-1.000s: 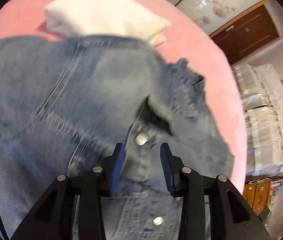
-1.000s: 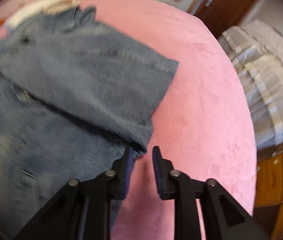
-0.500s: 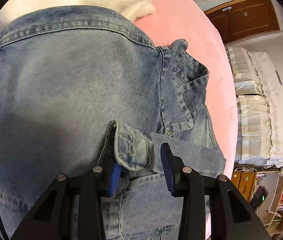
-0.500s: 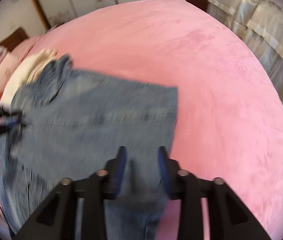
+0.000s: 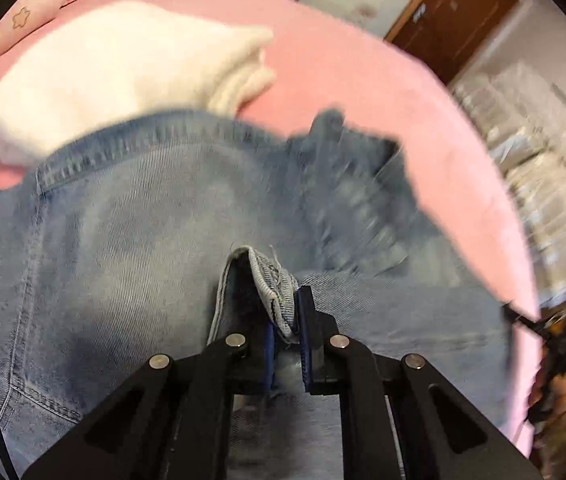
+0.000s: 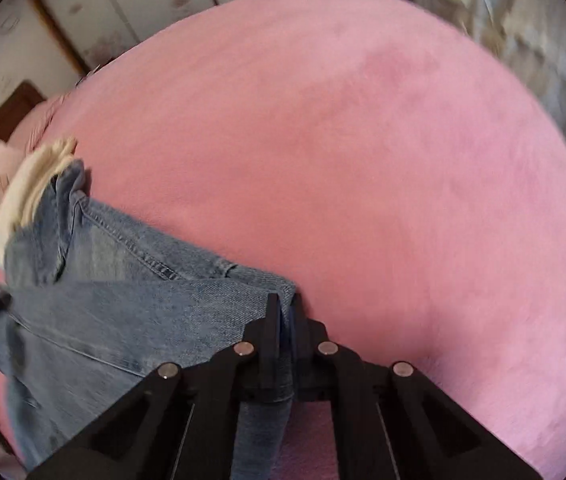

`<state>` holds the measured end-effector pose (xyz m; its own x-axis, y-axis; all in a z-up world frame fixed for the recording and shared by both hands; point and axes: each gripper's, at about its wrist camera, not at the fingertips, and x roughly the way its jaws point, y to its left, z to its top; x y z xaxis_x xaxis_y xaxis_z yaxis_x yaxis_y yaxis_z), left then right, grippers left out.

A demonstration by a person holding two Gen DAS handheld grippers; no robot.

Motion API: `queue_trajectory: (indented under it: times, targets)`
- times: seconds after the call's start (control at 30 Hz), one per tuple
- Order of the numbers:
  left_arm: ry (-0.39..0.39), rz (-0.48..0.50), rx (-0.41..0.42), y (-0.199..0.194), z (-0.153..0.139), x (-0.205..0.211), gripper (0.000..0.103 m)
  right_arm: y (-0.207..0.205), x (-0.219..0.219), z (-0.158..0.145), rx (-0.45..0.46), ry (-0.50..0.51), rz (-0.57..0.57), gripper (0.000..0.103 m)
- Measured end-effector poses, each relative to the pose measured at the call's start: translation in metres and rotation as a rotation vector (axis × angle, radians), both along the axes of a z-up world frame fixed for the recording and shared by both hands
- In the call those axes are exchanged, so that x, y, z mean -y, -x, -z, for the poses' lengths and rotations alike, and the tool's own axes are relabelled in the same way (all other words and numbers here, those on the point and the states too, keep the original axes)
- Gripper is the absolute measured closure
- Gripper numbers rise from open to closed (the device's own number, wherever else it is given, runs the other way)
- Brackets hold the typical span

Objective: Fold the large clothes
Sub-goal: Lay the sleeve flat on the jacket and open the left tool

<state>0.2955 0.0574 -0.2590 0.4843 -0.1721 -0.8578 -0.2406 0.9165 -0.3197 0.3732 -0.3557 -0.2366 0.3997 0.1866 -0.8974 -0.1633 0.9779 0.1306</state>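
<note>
- The faded blue denim jacket (image 5: 131, 248) lies on the pink plush bed cover (image 6: 363, 152), its far seam overlapping the folded cream-white fleece blanket (image 5: 115, 72) at twelve o'clock in the left view.
- The left claw (image 5: 285, 320) has just been closing and is now clamped on a thick stitched hem fold of the denim, which stands up between its blue pads.
- The right claw (image 6: 285, 328) has also just closed; its jaws are together on the jacket's edge at the corner nearest the bare bed cover, with denim trailing off towards nine o'clock.
- With both edges pinched, the step in hand looks like carrying this side across for a fold.
- To do it well: lift both claws together and level, so the cloth between them stays taut and does not sag.
- Denim is stiff and heavy; a shallow pinch may slip, so keep the grip deep on the hem.
- Lay the edge down square to the opposite seam before letting go, and keep clear of the blanket.
</note>
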Motion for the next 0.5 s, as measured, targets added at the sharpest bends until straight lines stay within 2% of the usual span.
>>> queue_trajectory:
  times: [0.07,0.17,0.2,0.23,0.27,0.37,0.5]
  targets:
    - [-0.032,0.008,-0.044,-0.001,0.018,0.001,0.095,-0.002,-0.001,0.01,-0.016,0.022,0.006,0.1]
    - [-0.053,0.014,-0.065,-0.005,0.017,0.004,0.093,-0.001,-0.007,0.012,-0.013,0.069,0.027,0.098]
    - [-0.043,0.007,-0.081,-0.006,0.012,0.002,0.087,0.001,-0.007,0.007,-0.013,0.073,0.044,0.095]
    - [-0.036,-0.001,-0.099,-0.005,0.008,0.0,0.077,0.003,-0.008,0.003,-0.012,0.079,0.061,0.089]
    - [-0.027,-0.02,-0.113,-0.001,0.001,-0.004,0.073,0.006,-0.008,-0.003,-0.009,0.086,0.073,0.083]
    - [-0.041,-0.091,-0.095,0.018,-0.021,-0.014,0.068,0.028,-0.014,-0.026,0.042,0.085,0.076,0.078]
    - [-0.03,-0.114,-0.044,0.032,-0.04,-0.004,0.068,0.065,-0.054,-0.044,0.082,0.021,-0.004,0.078]
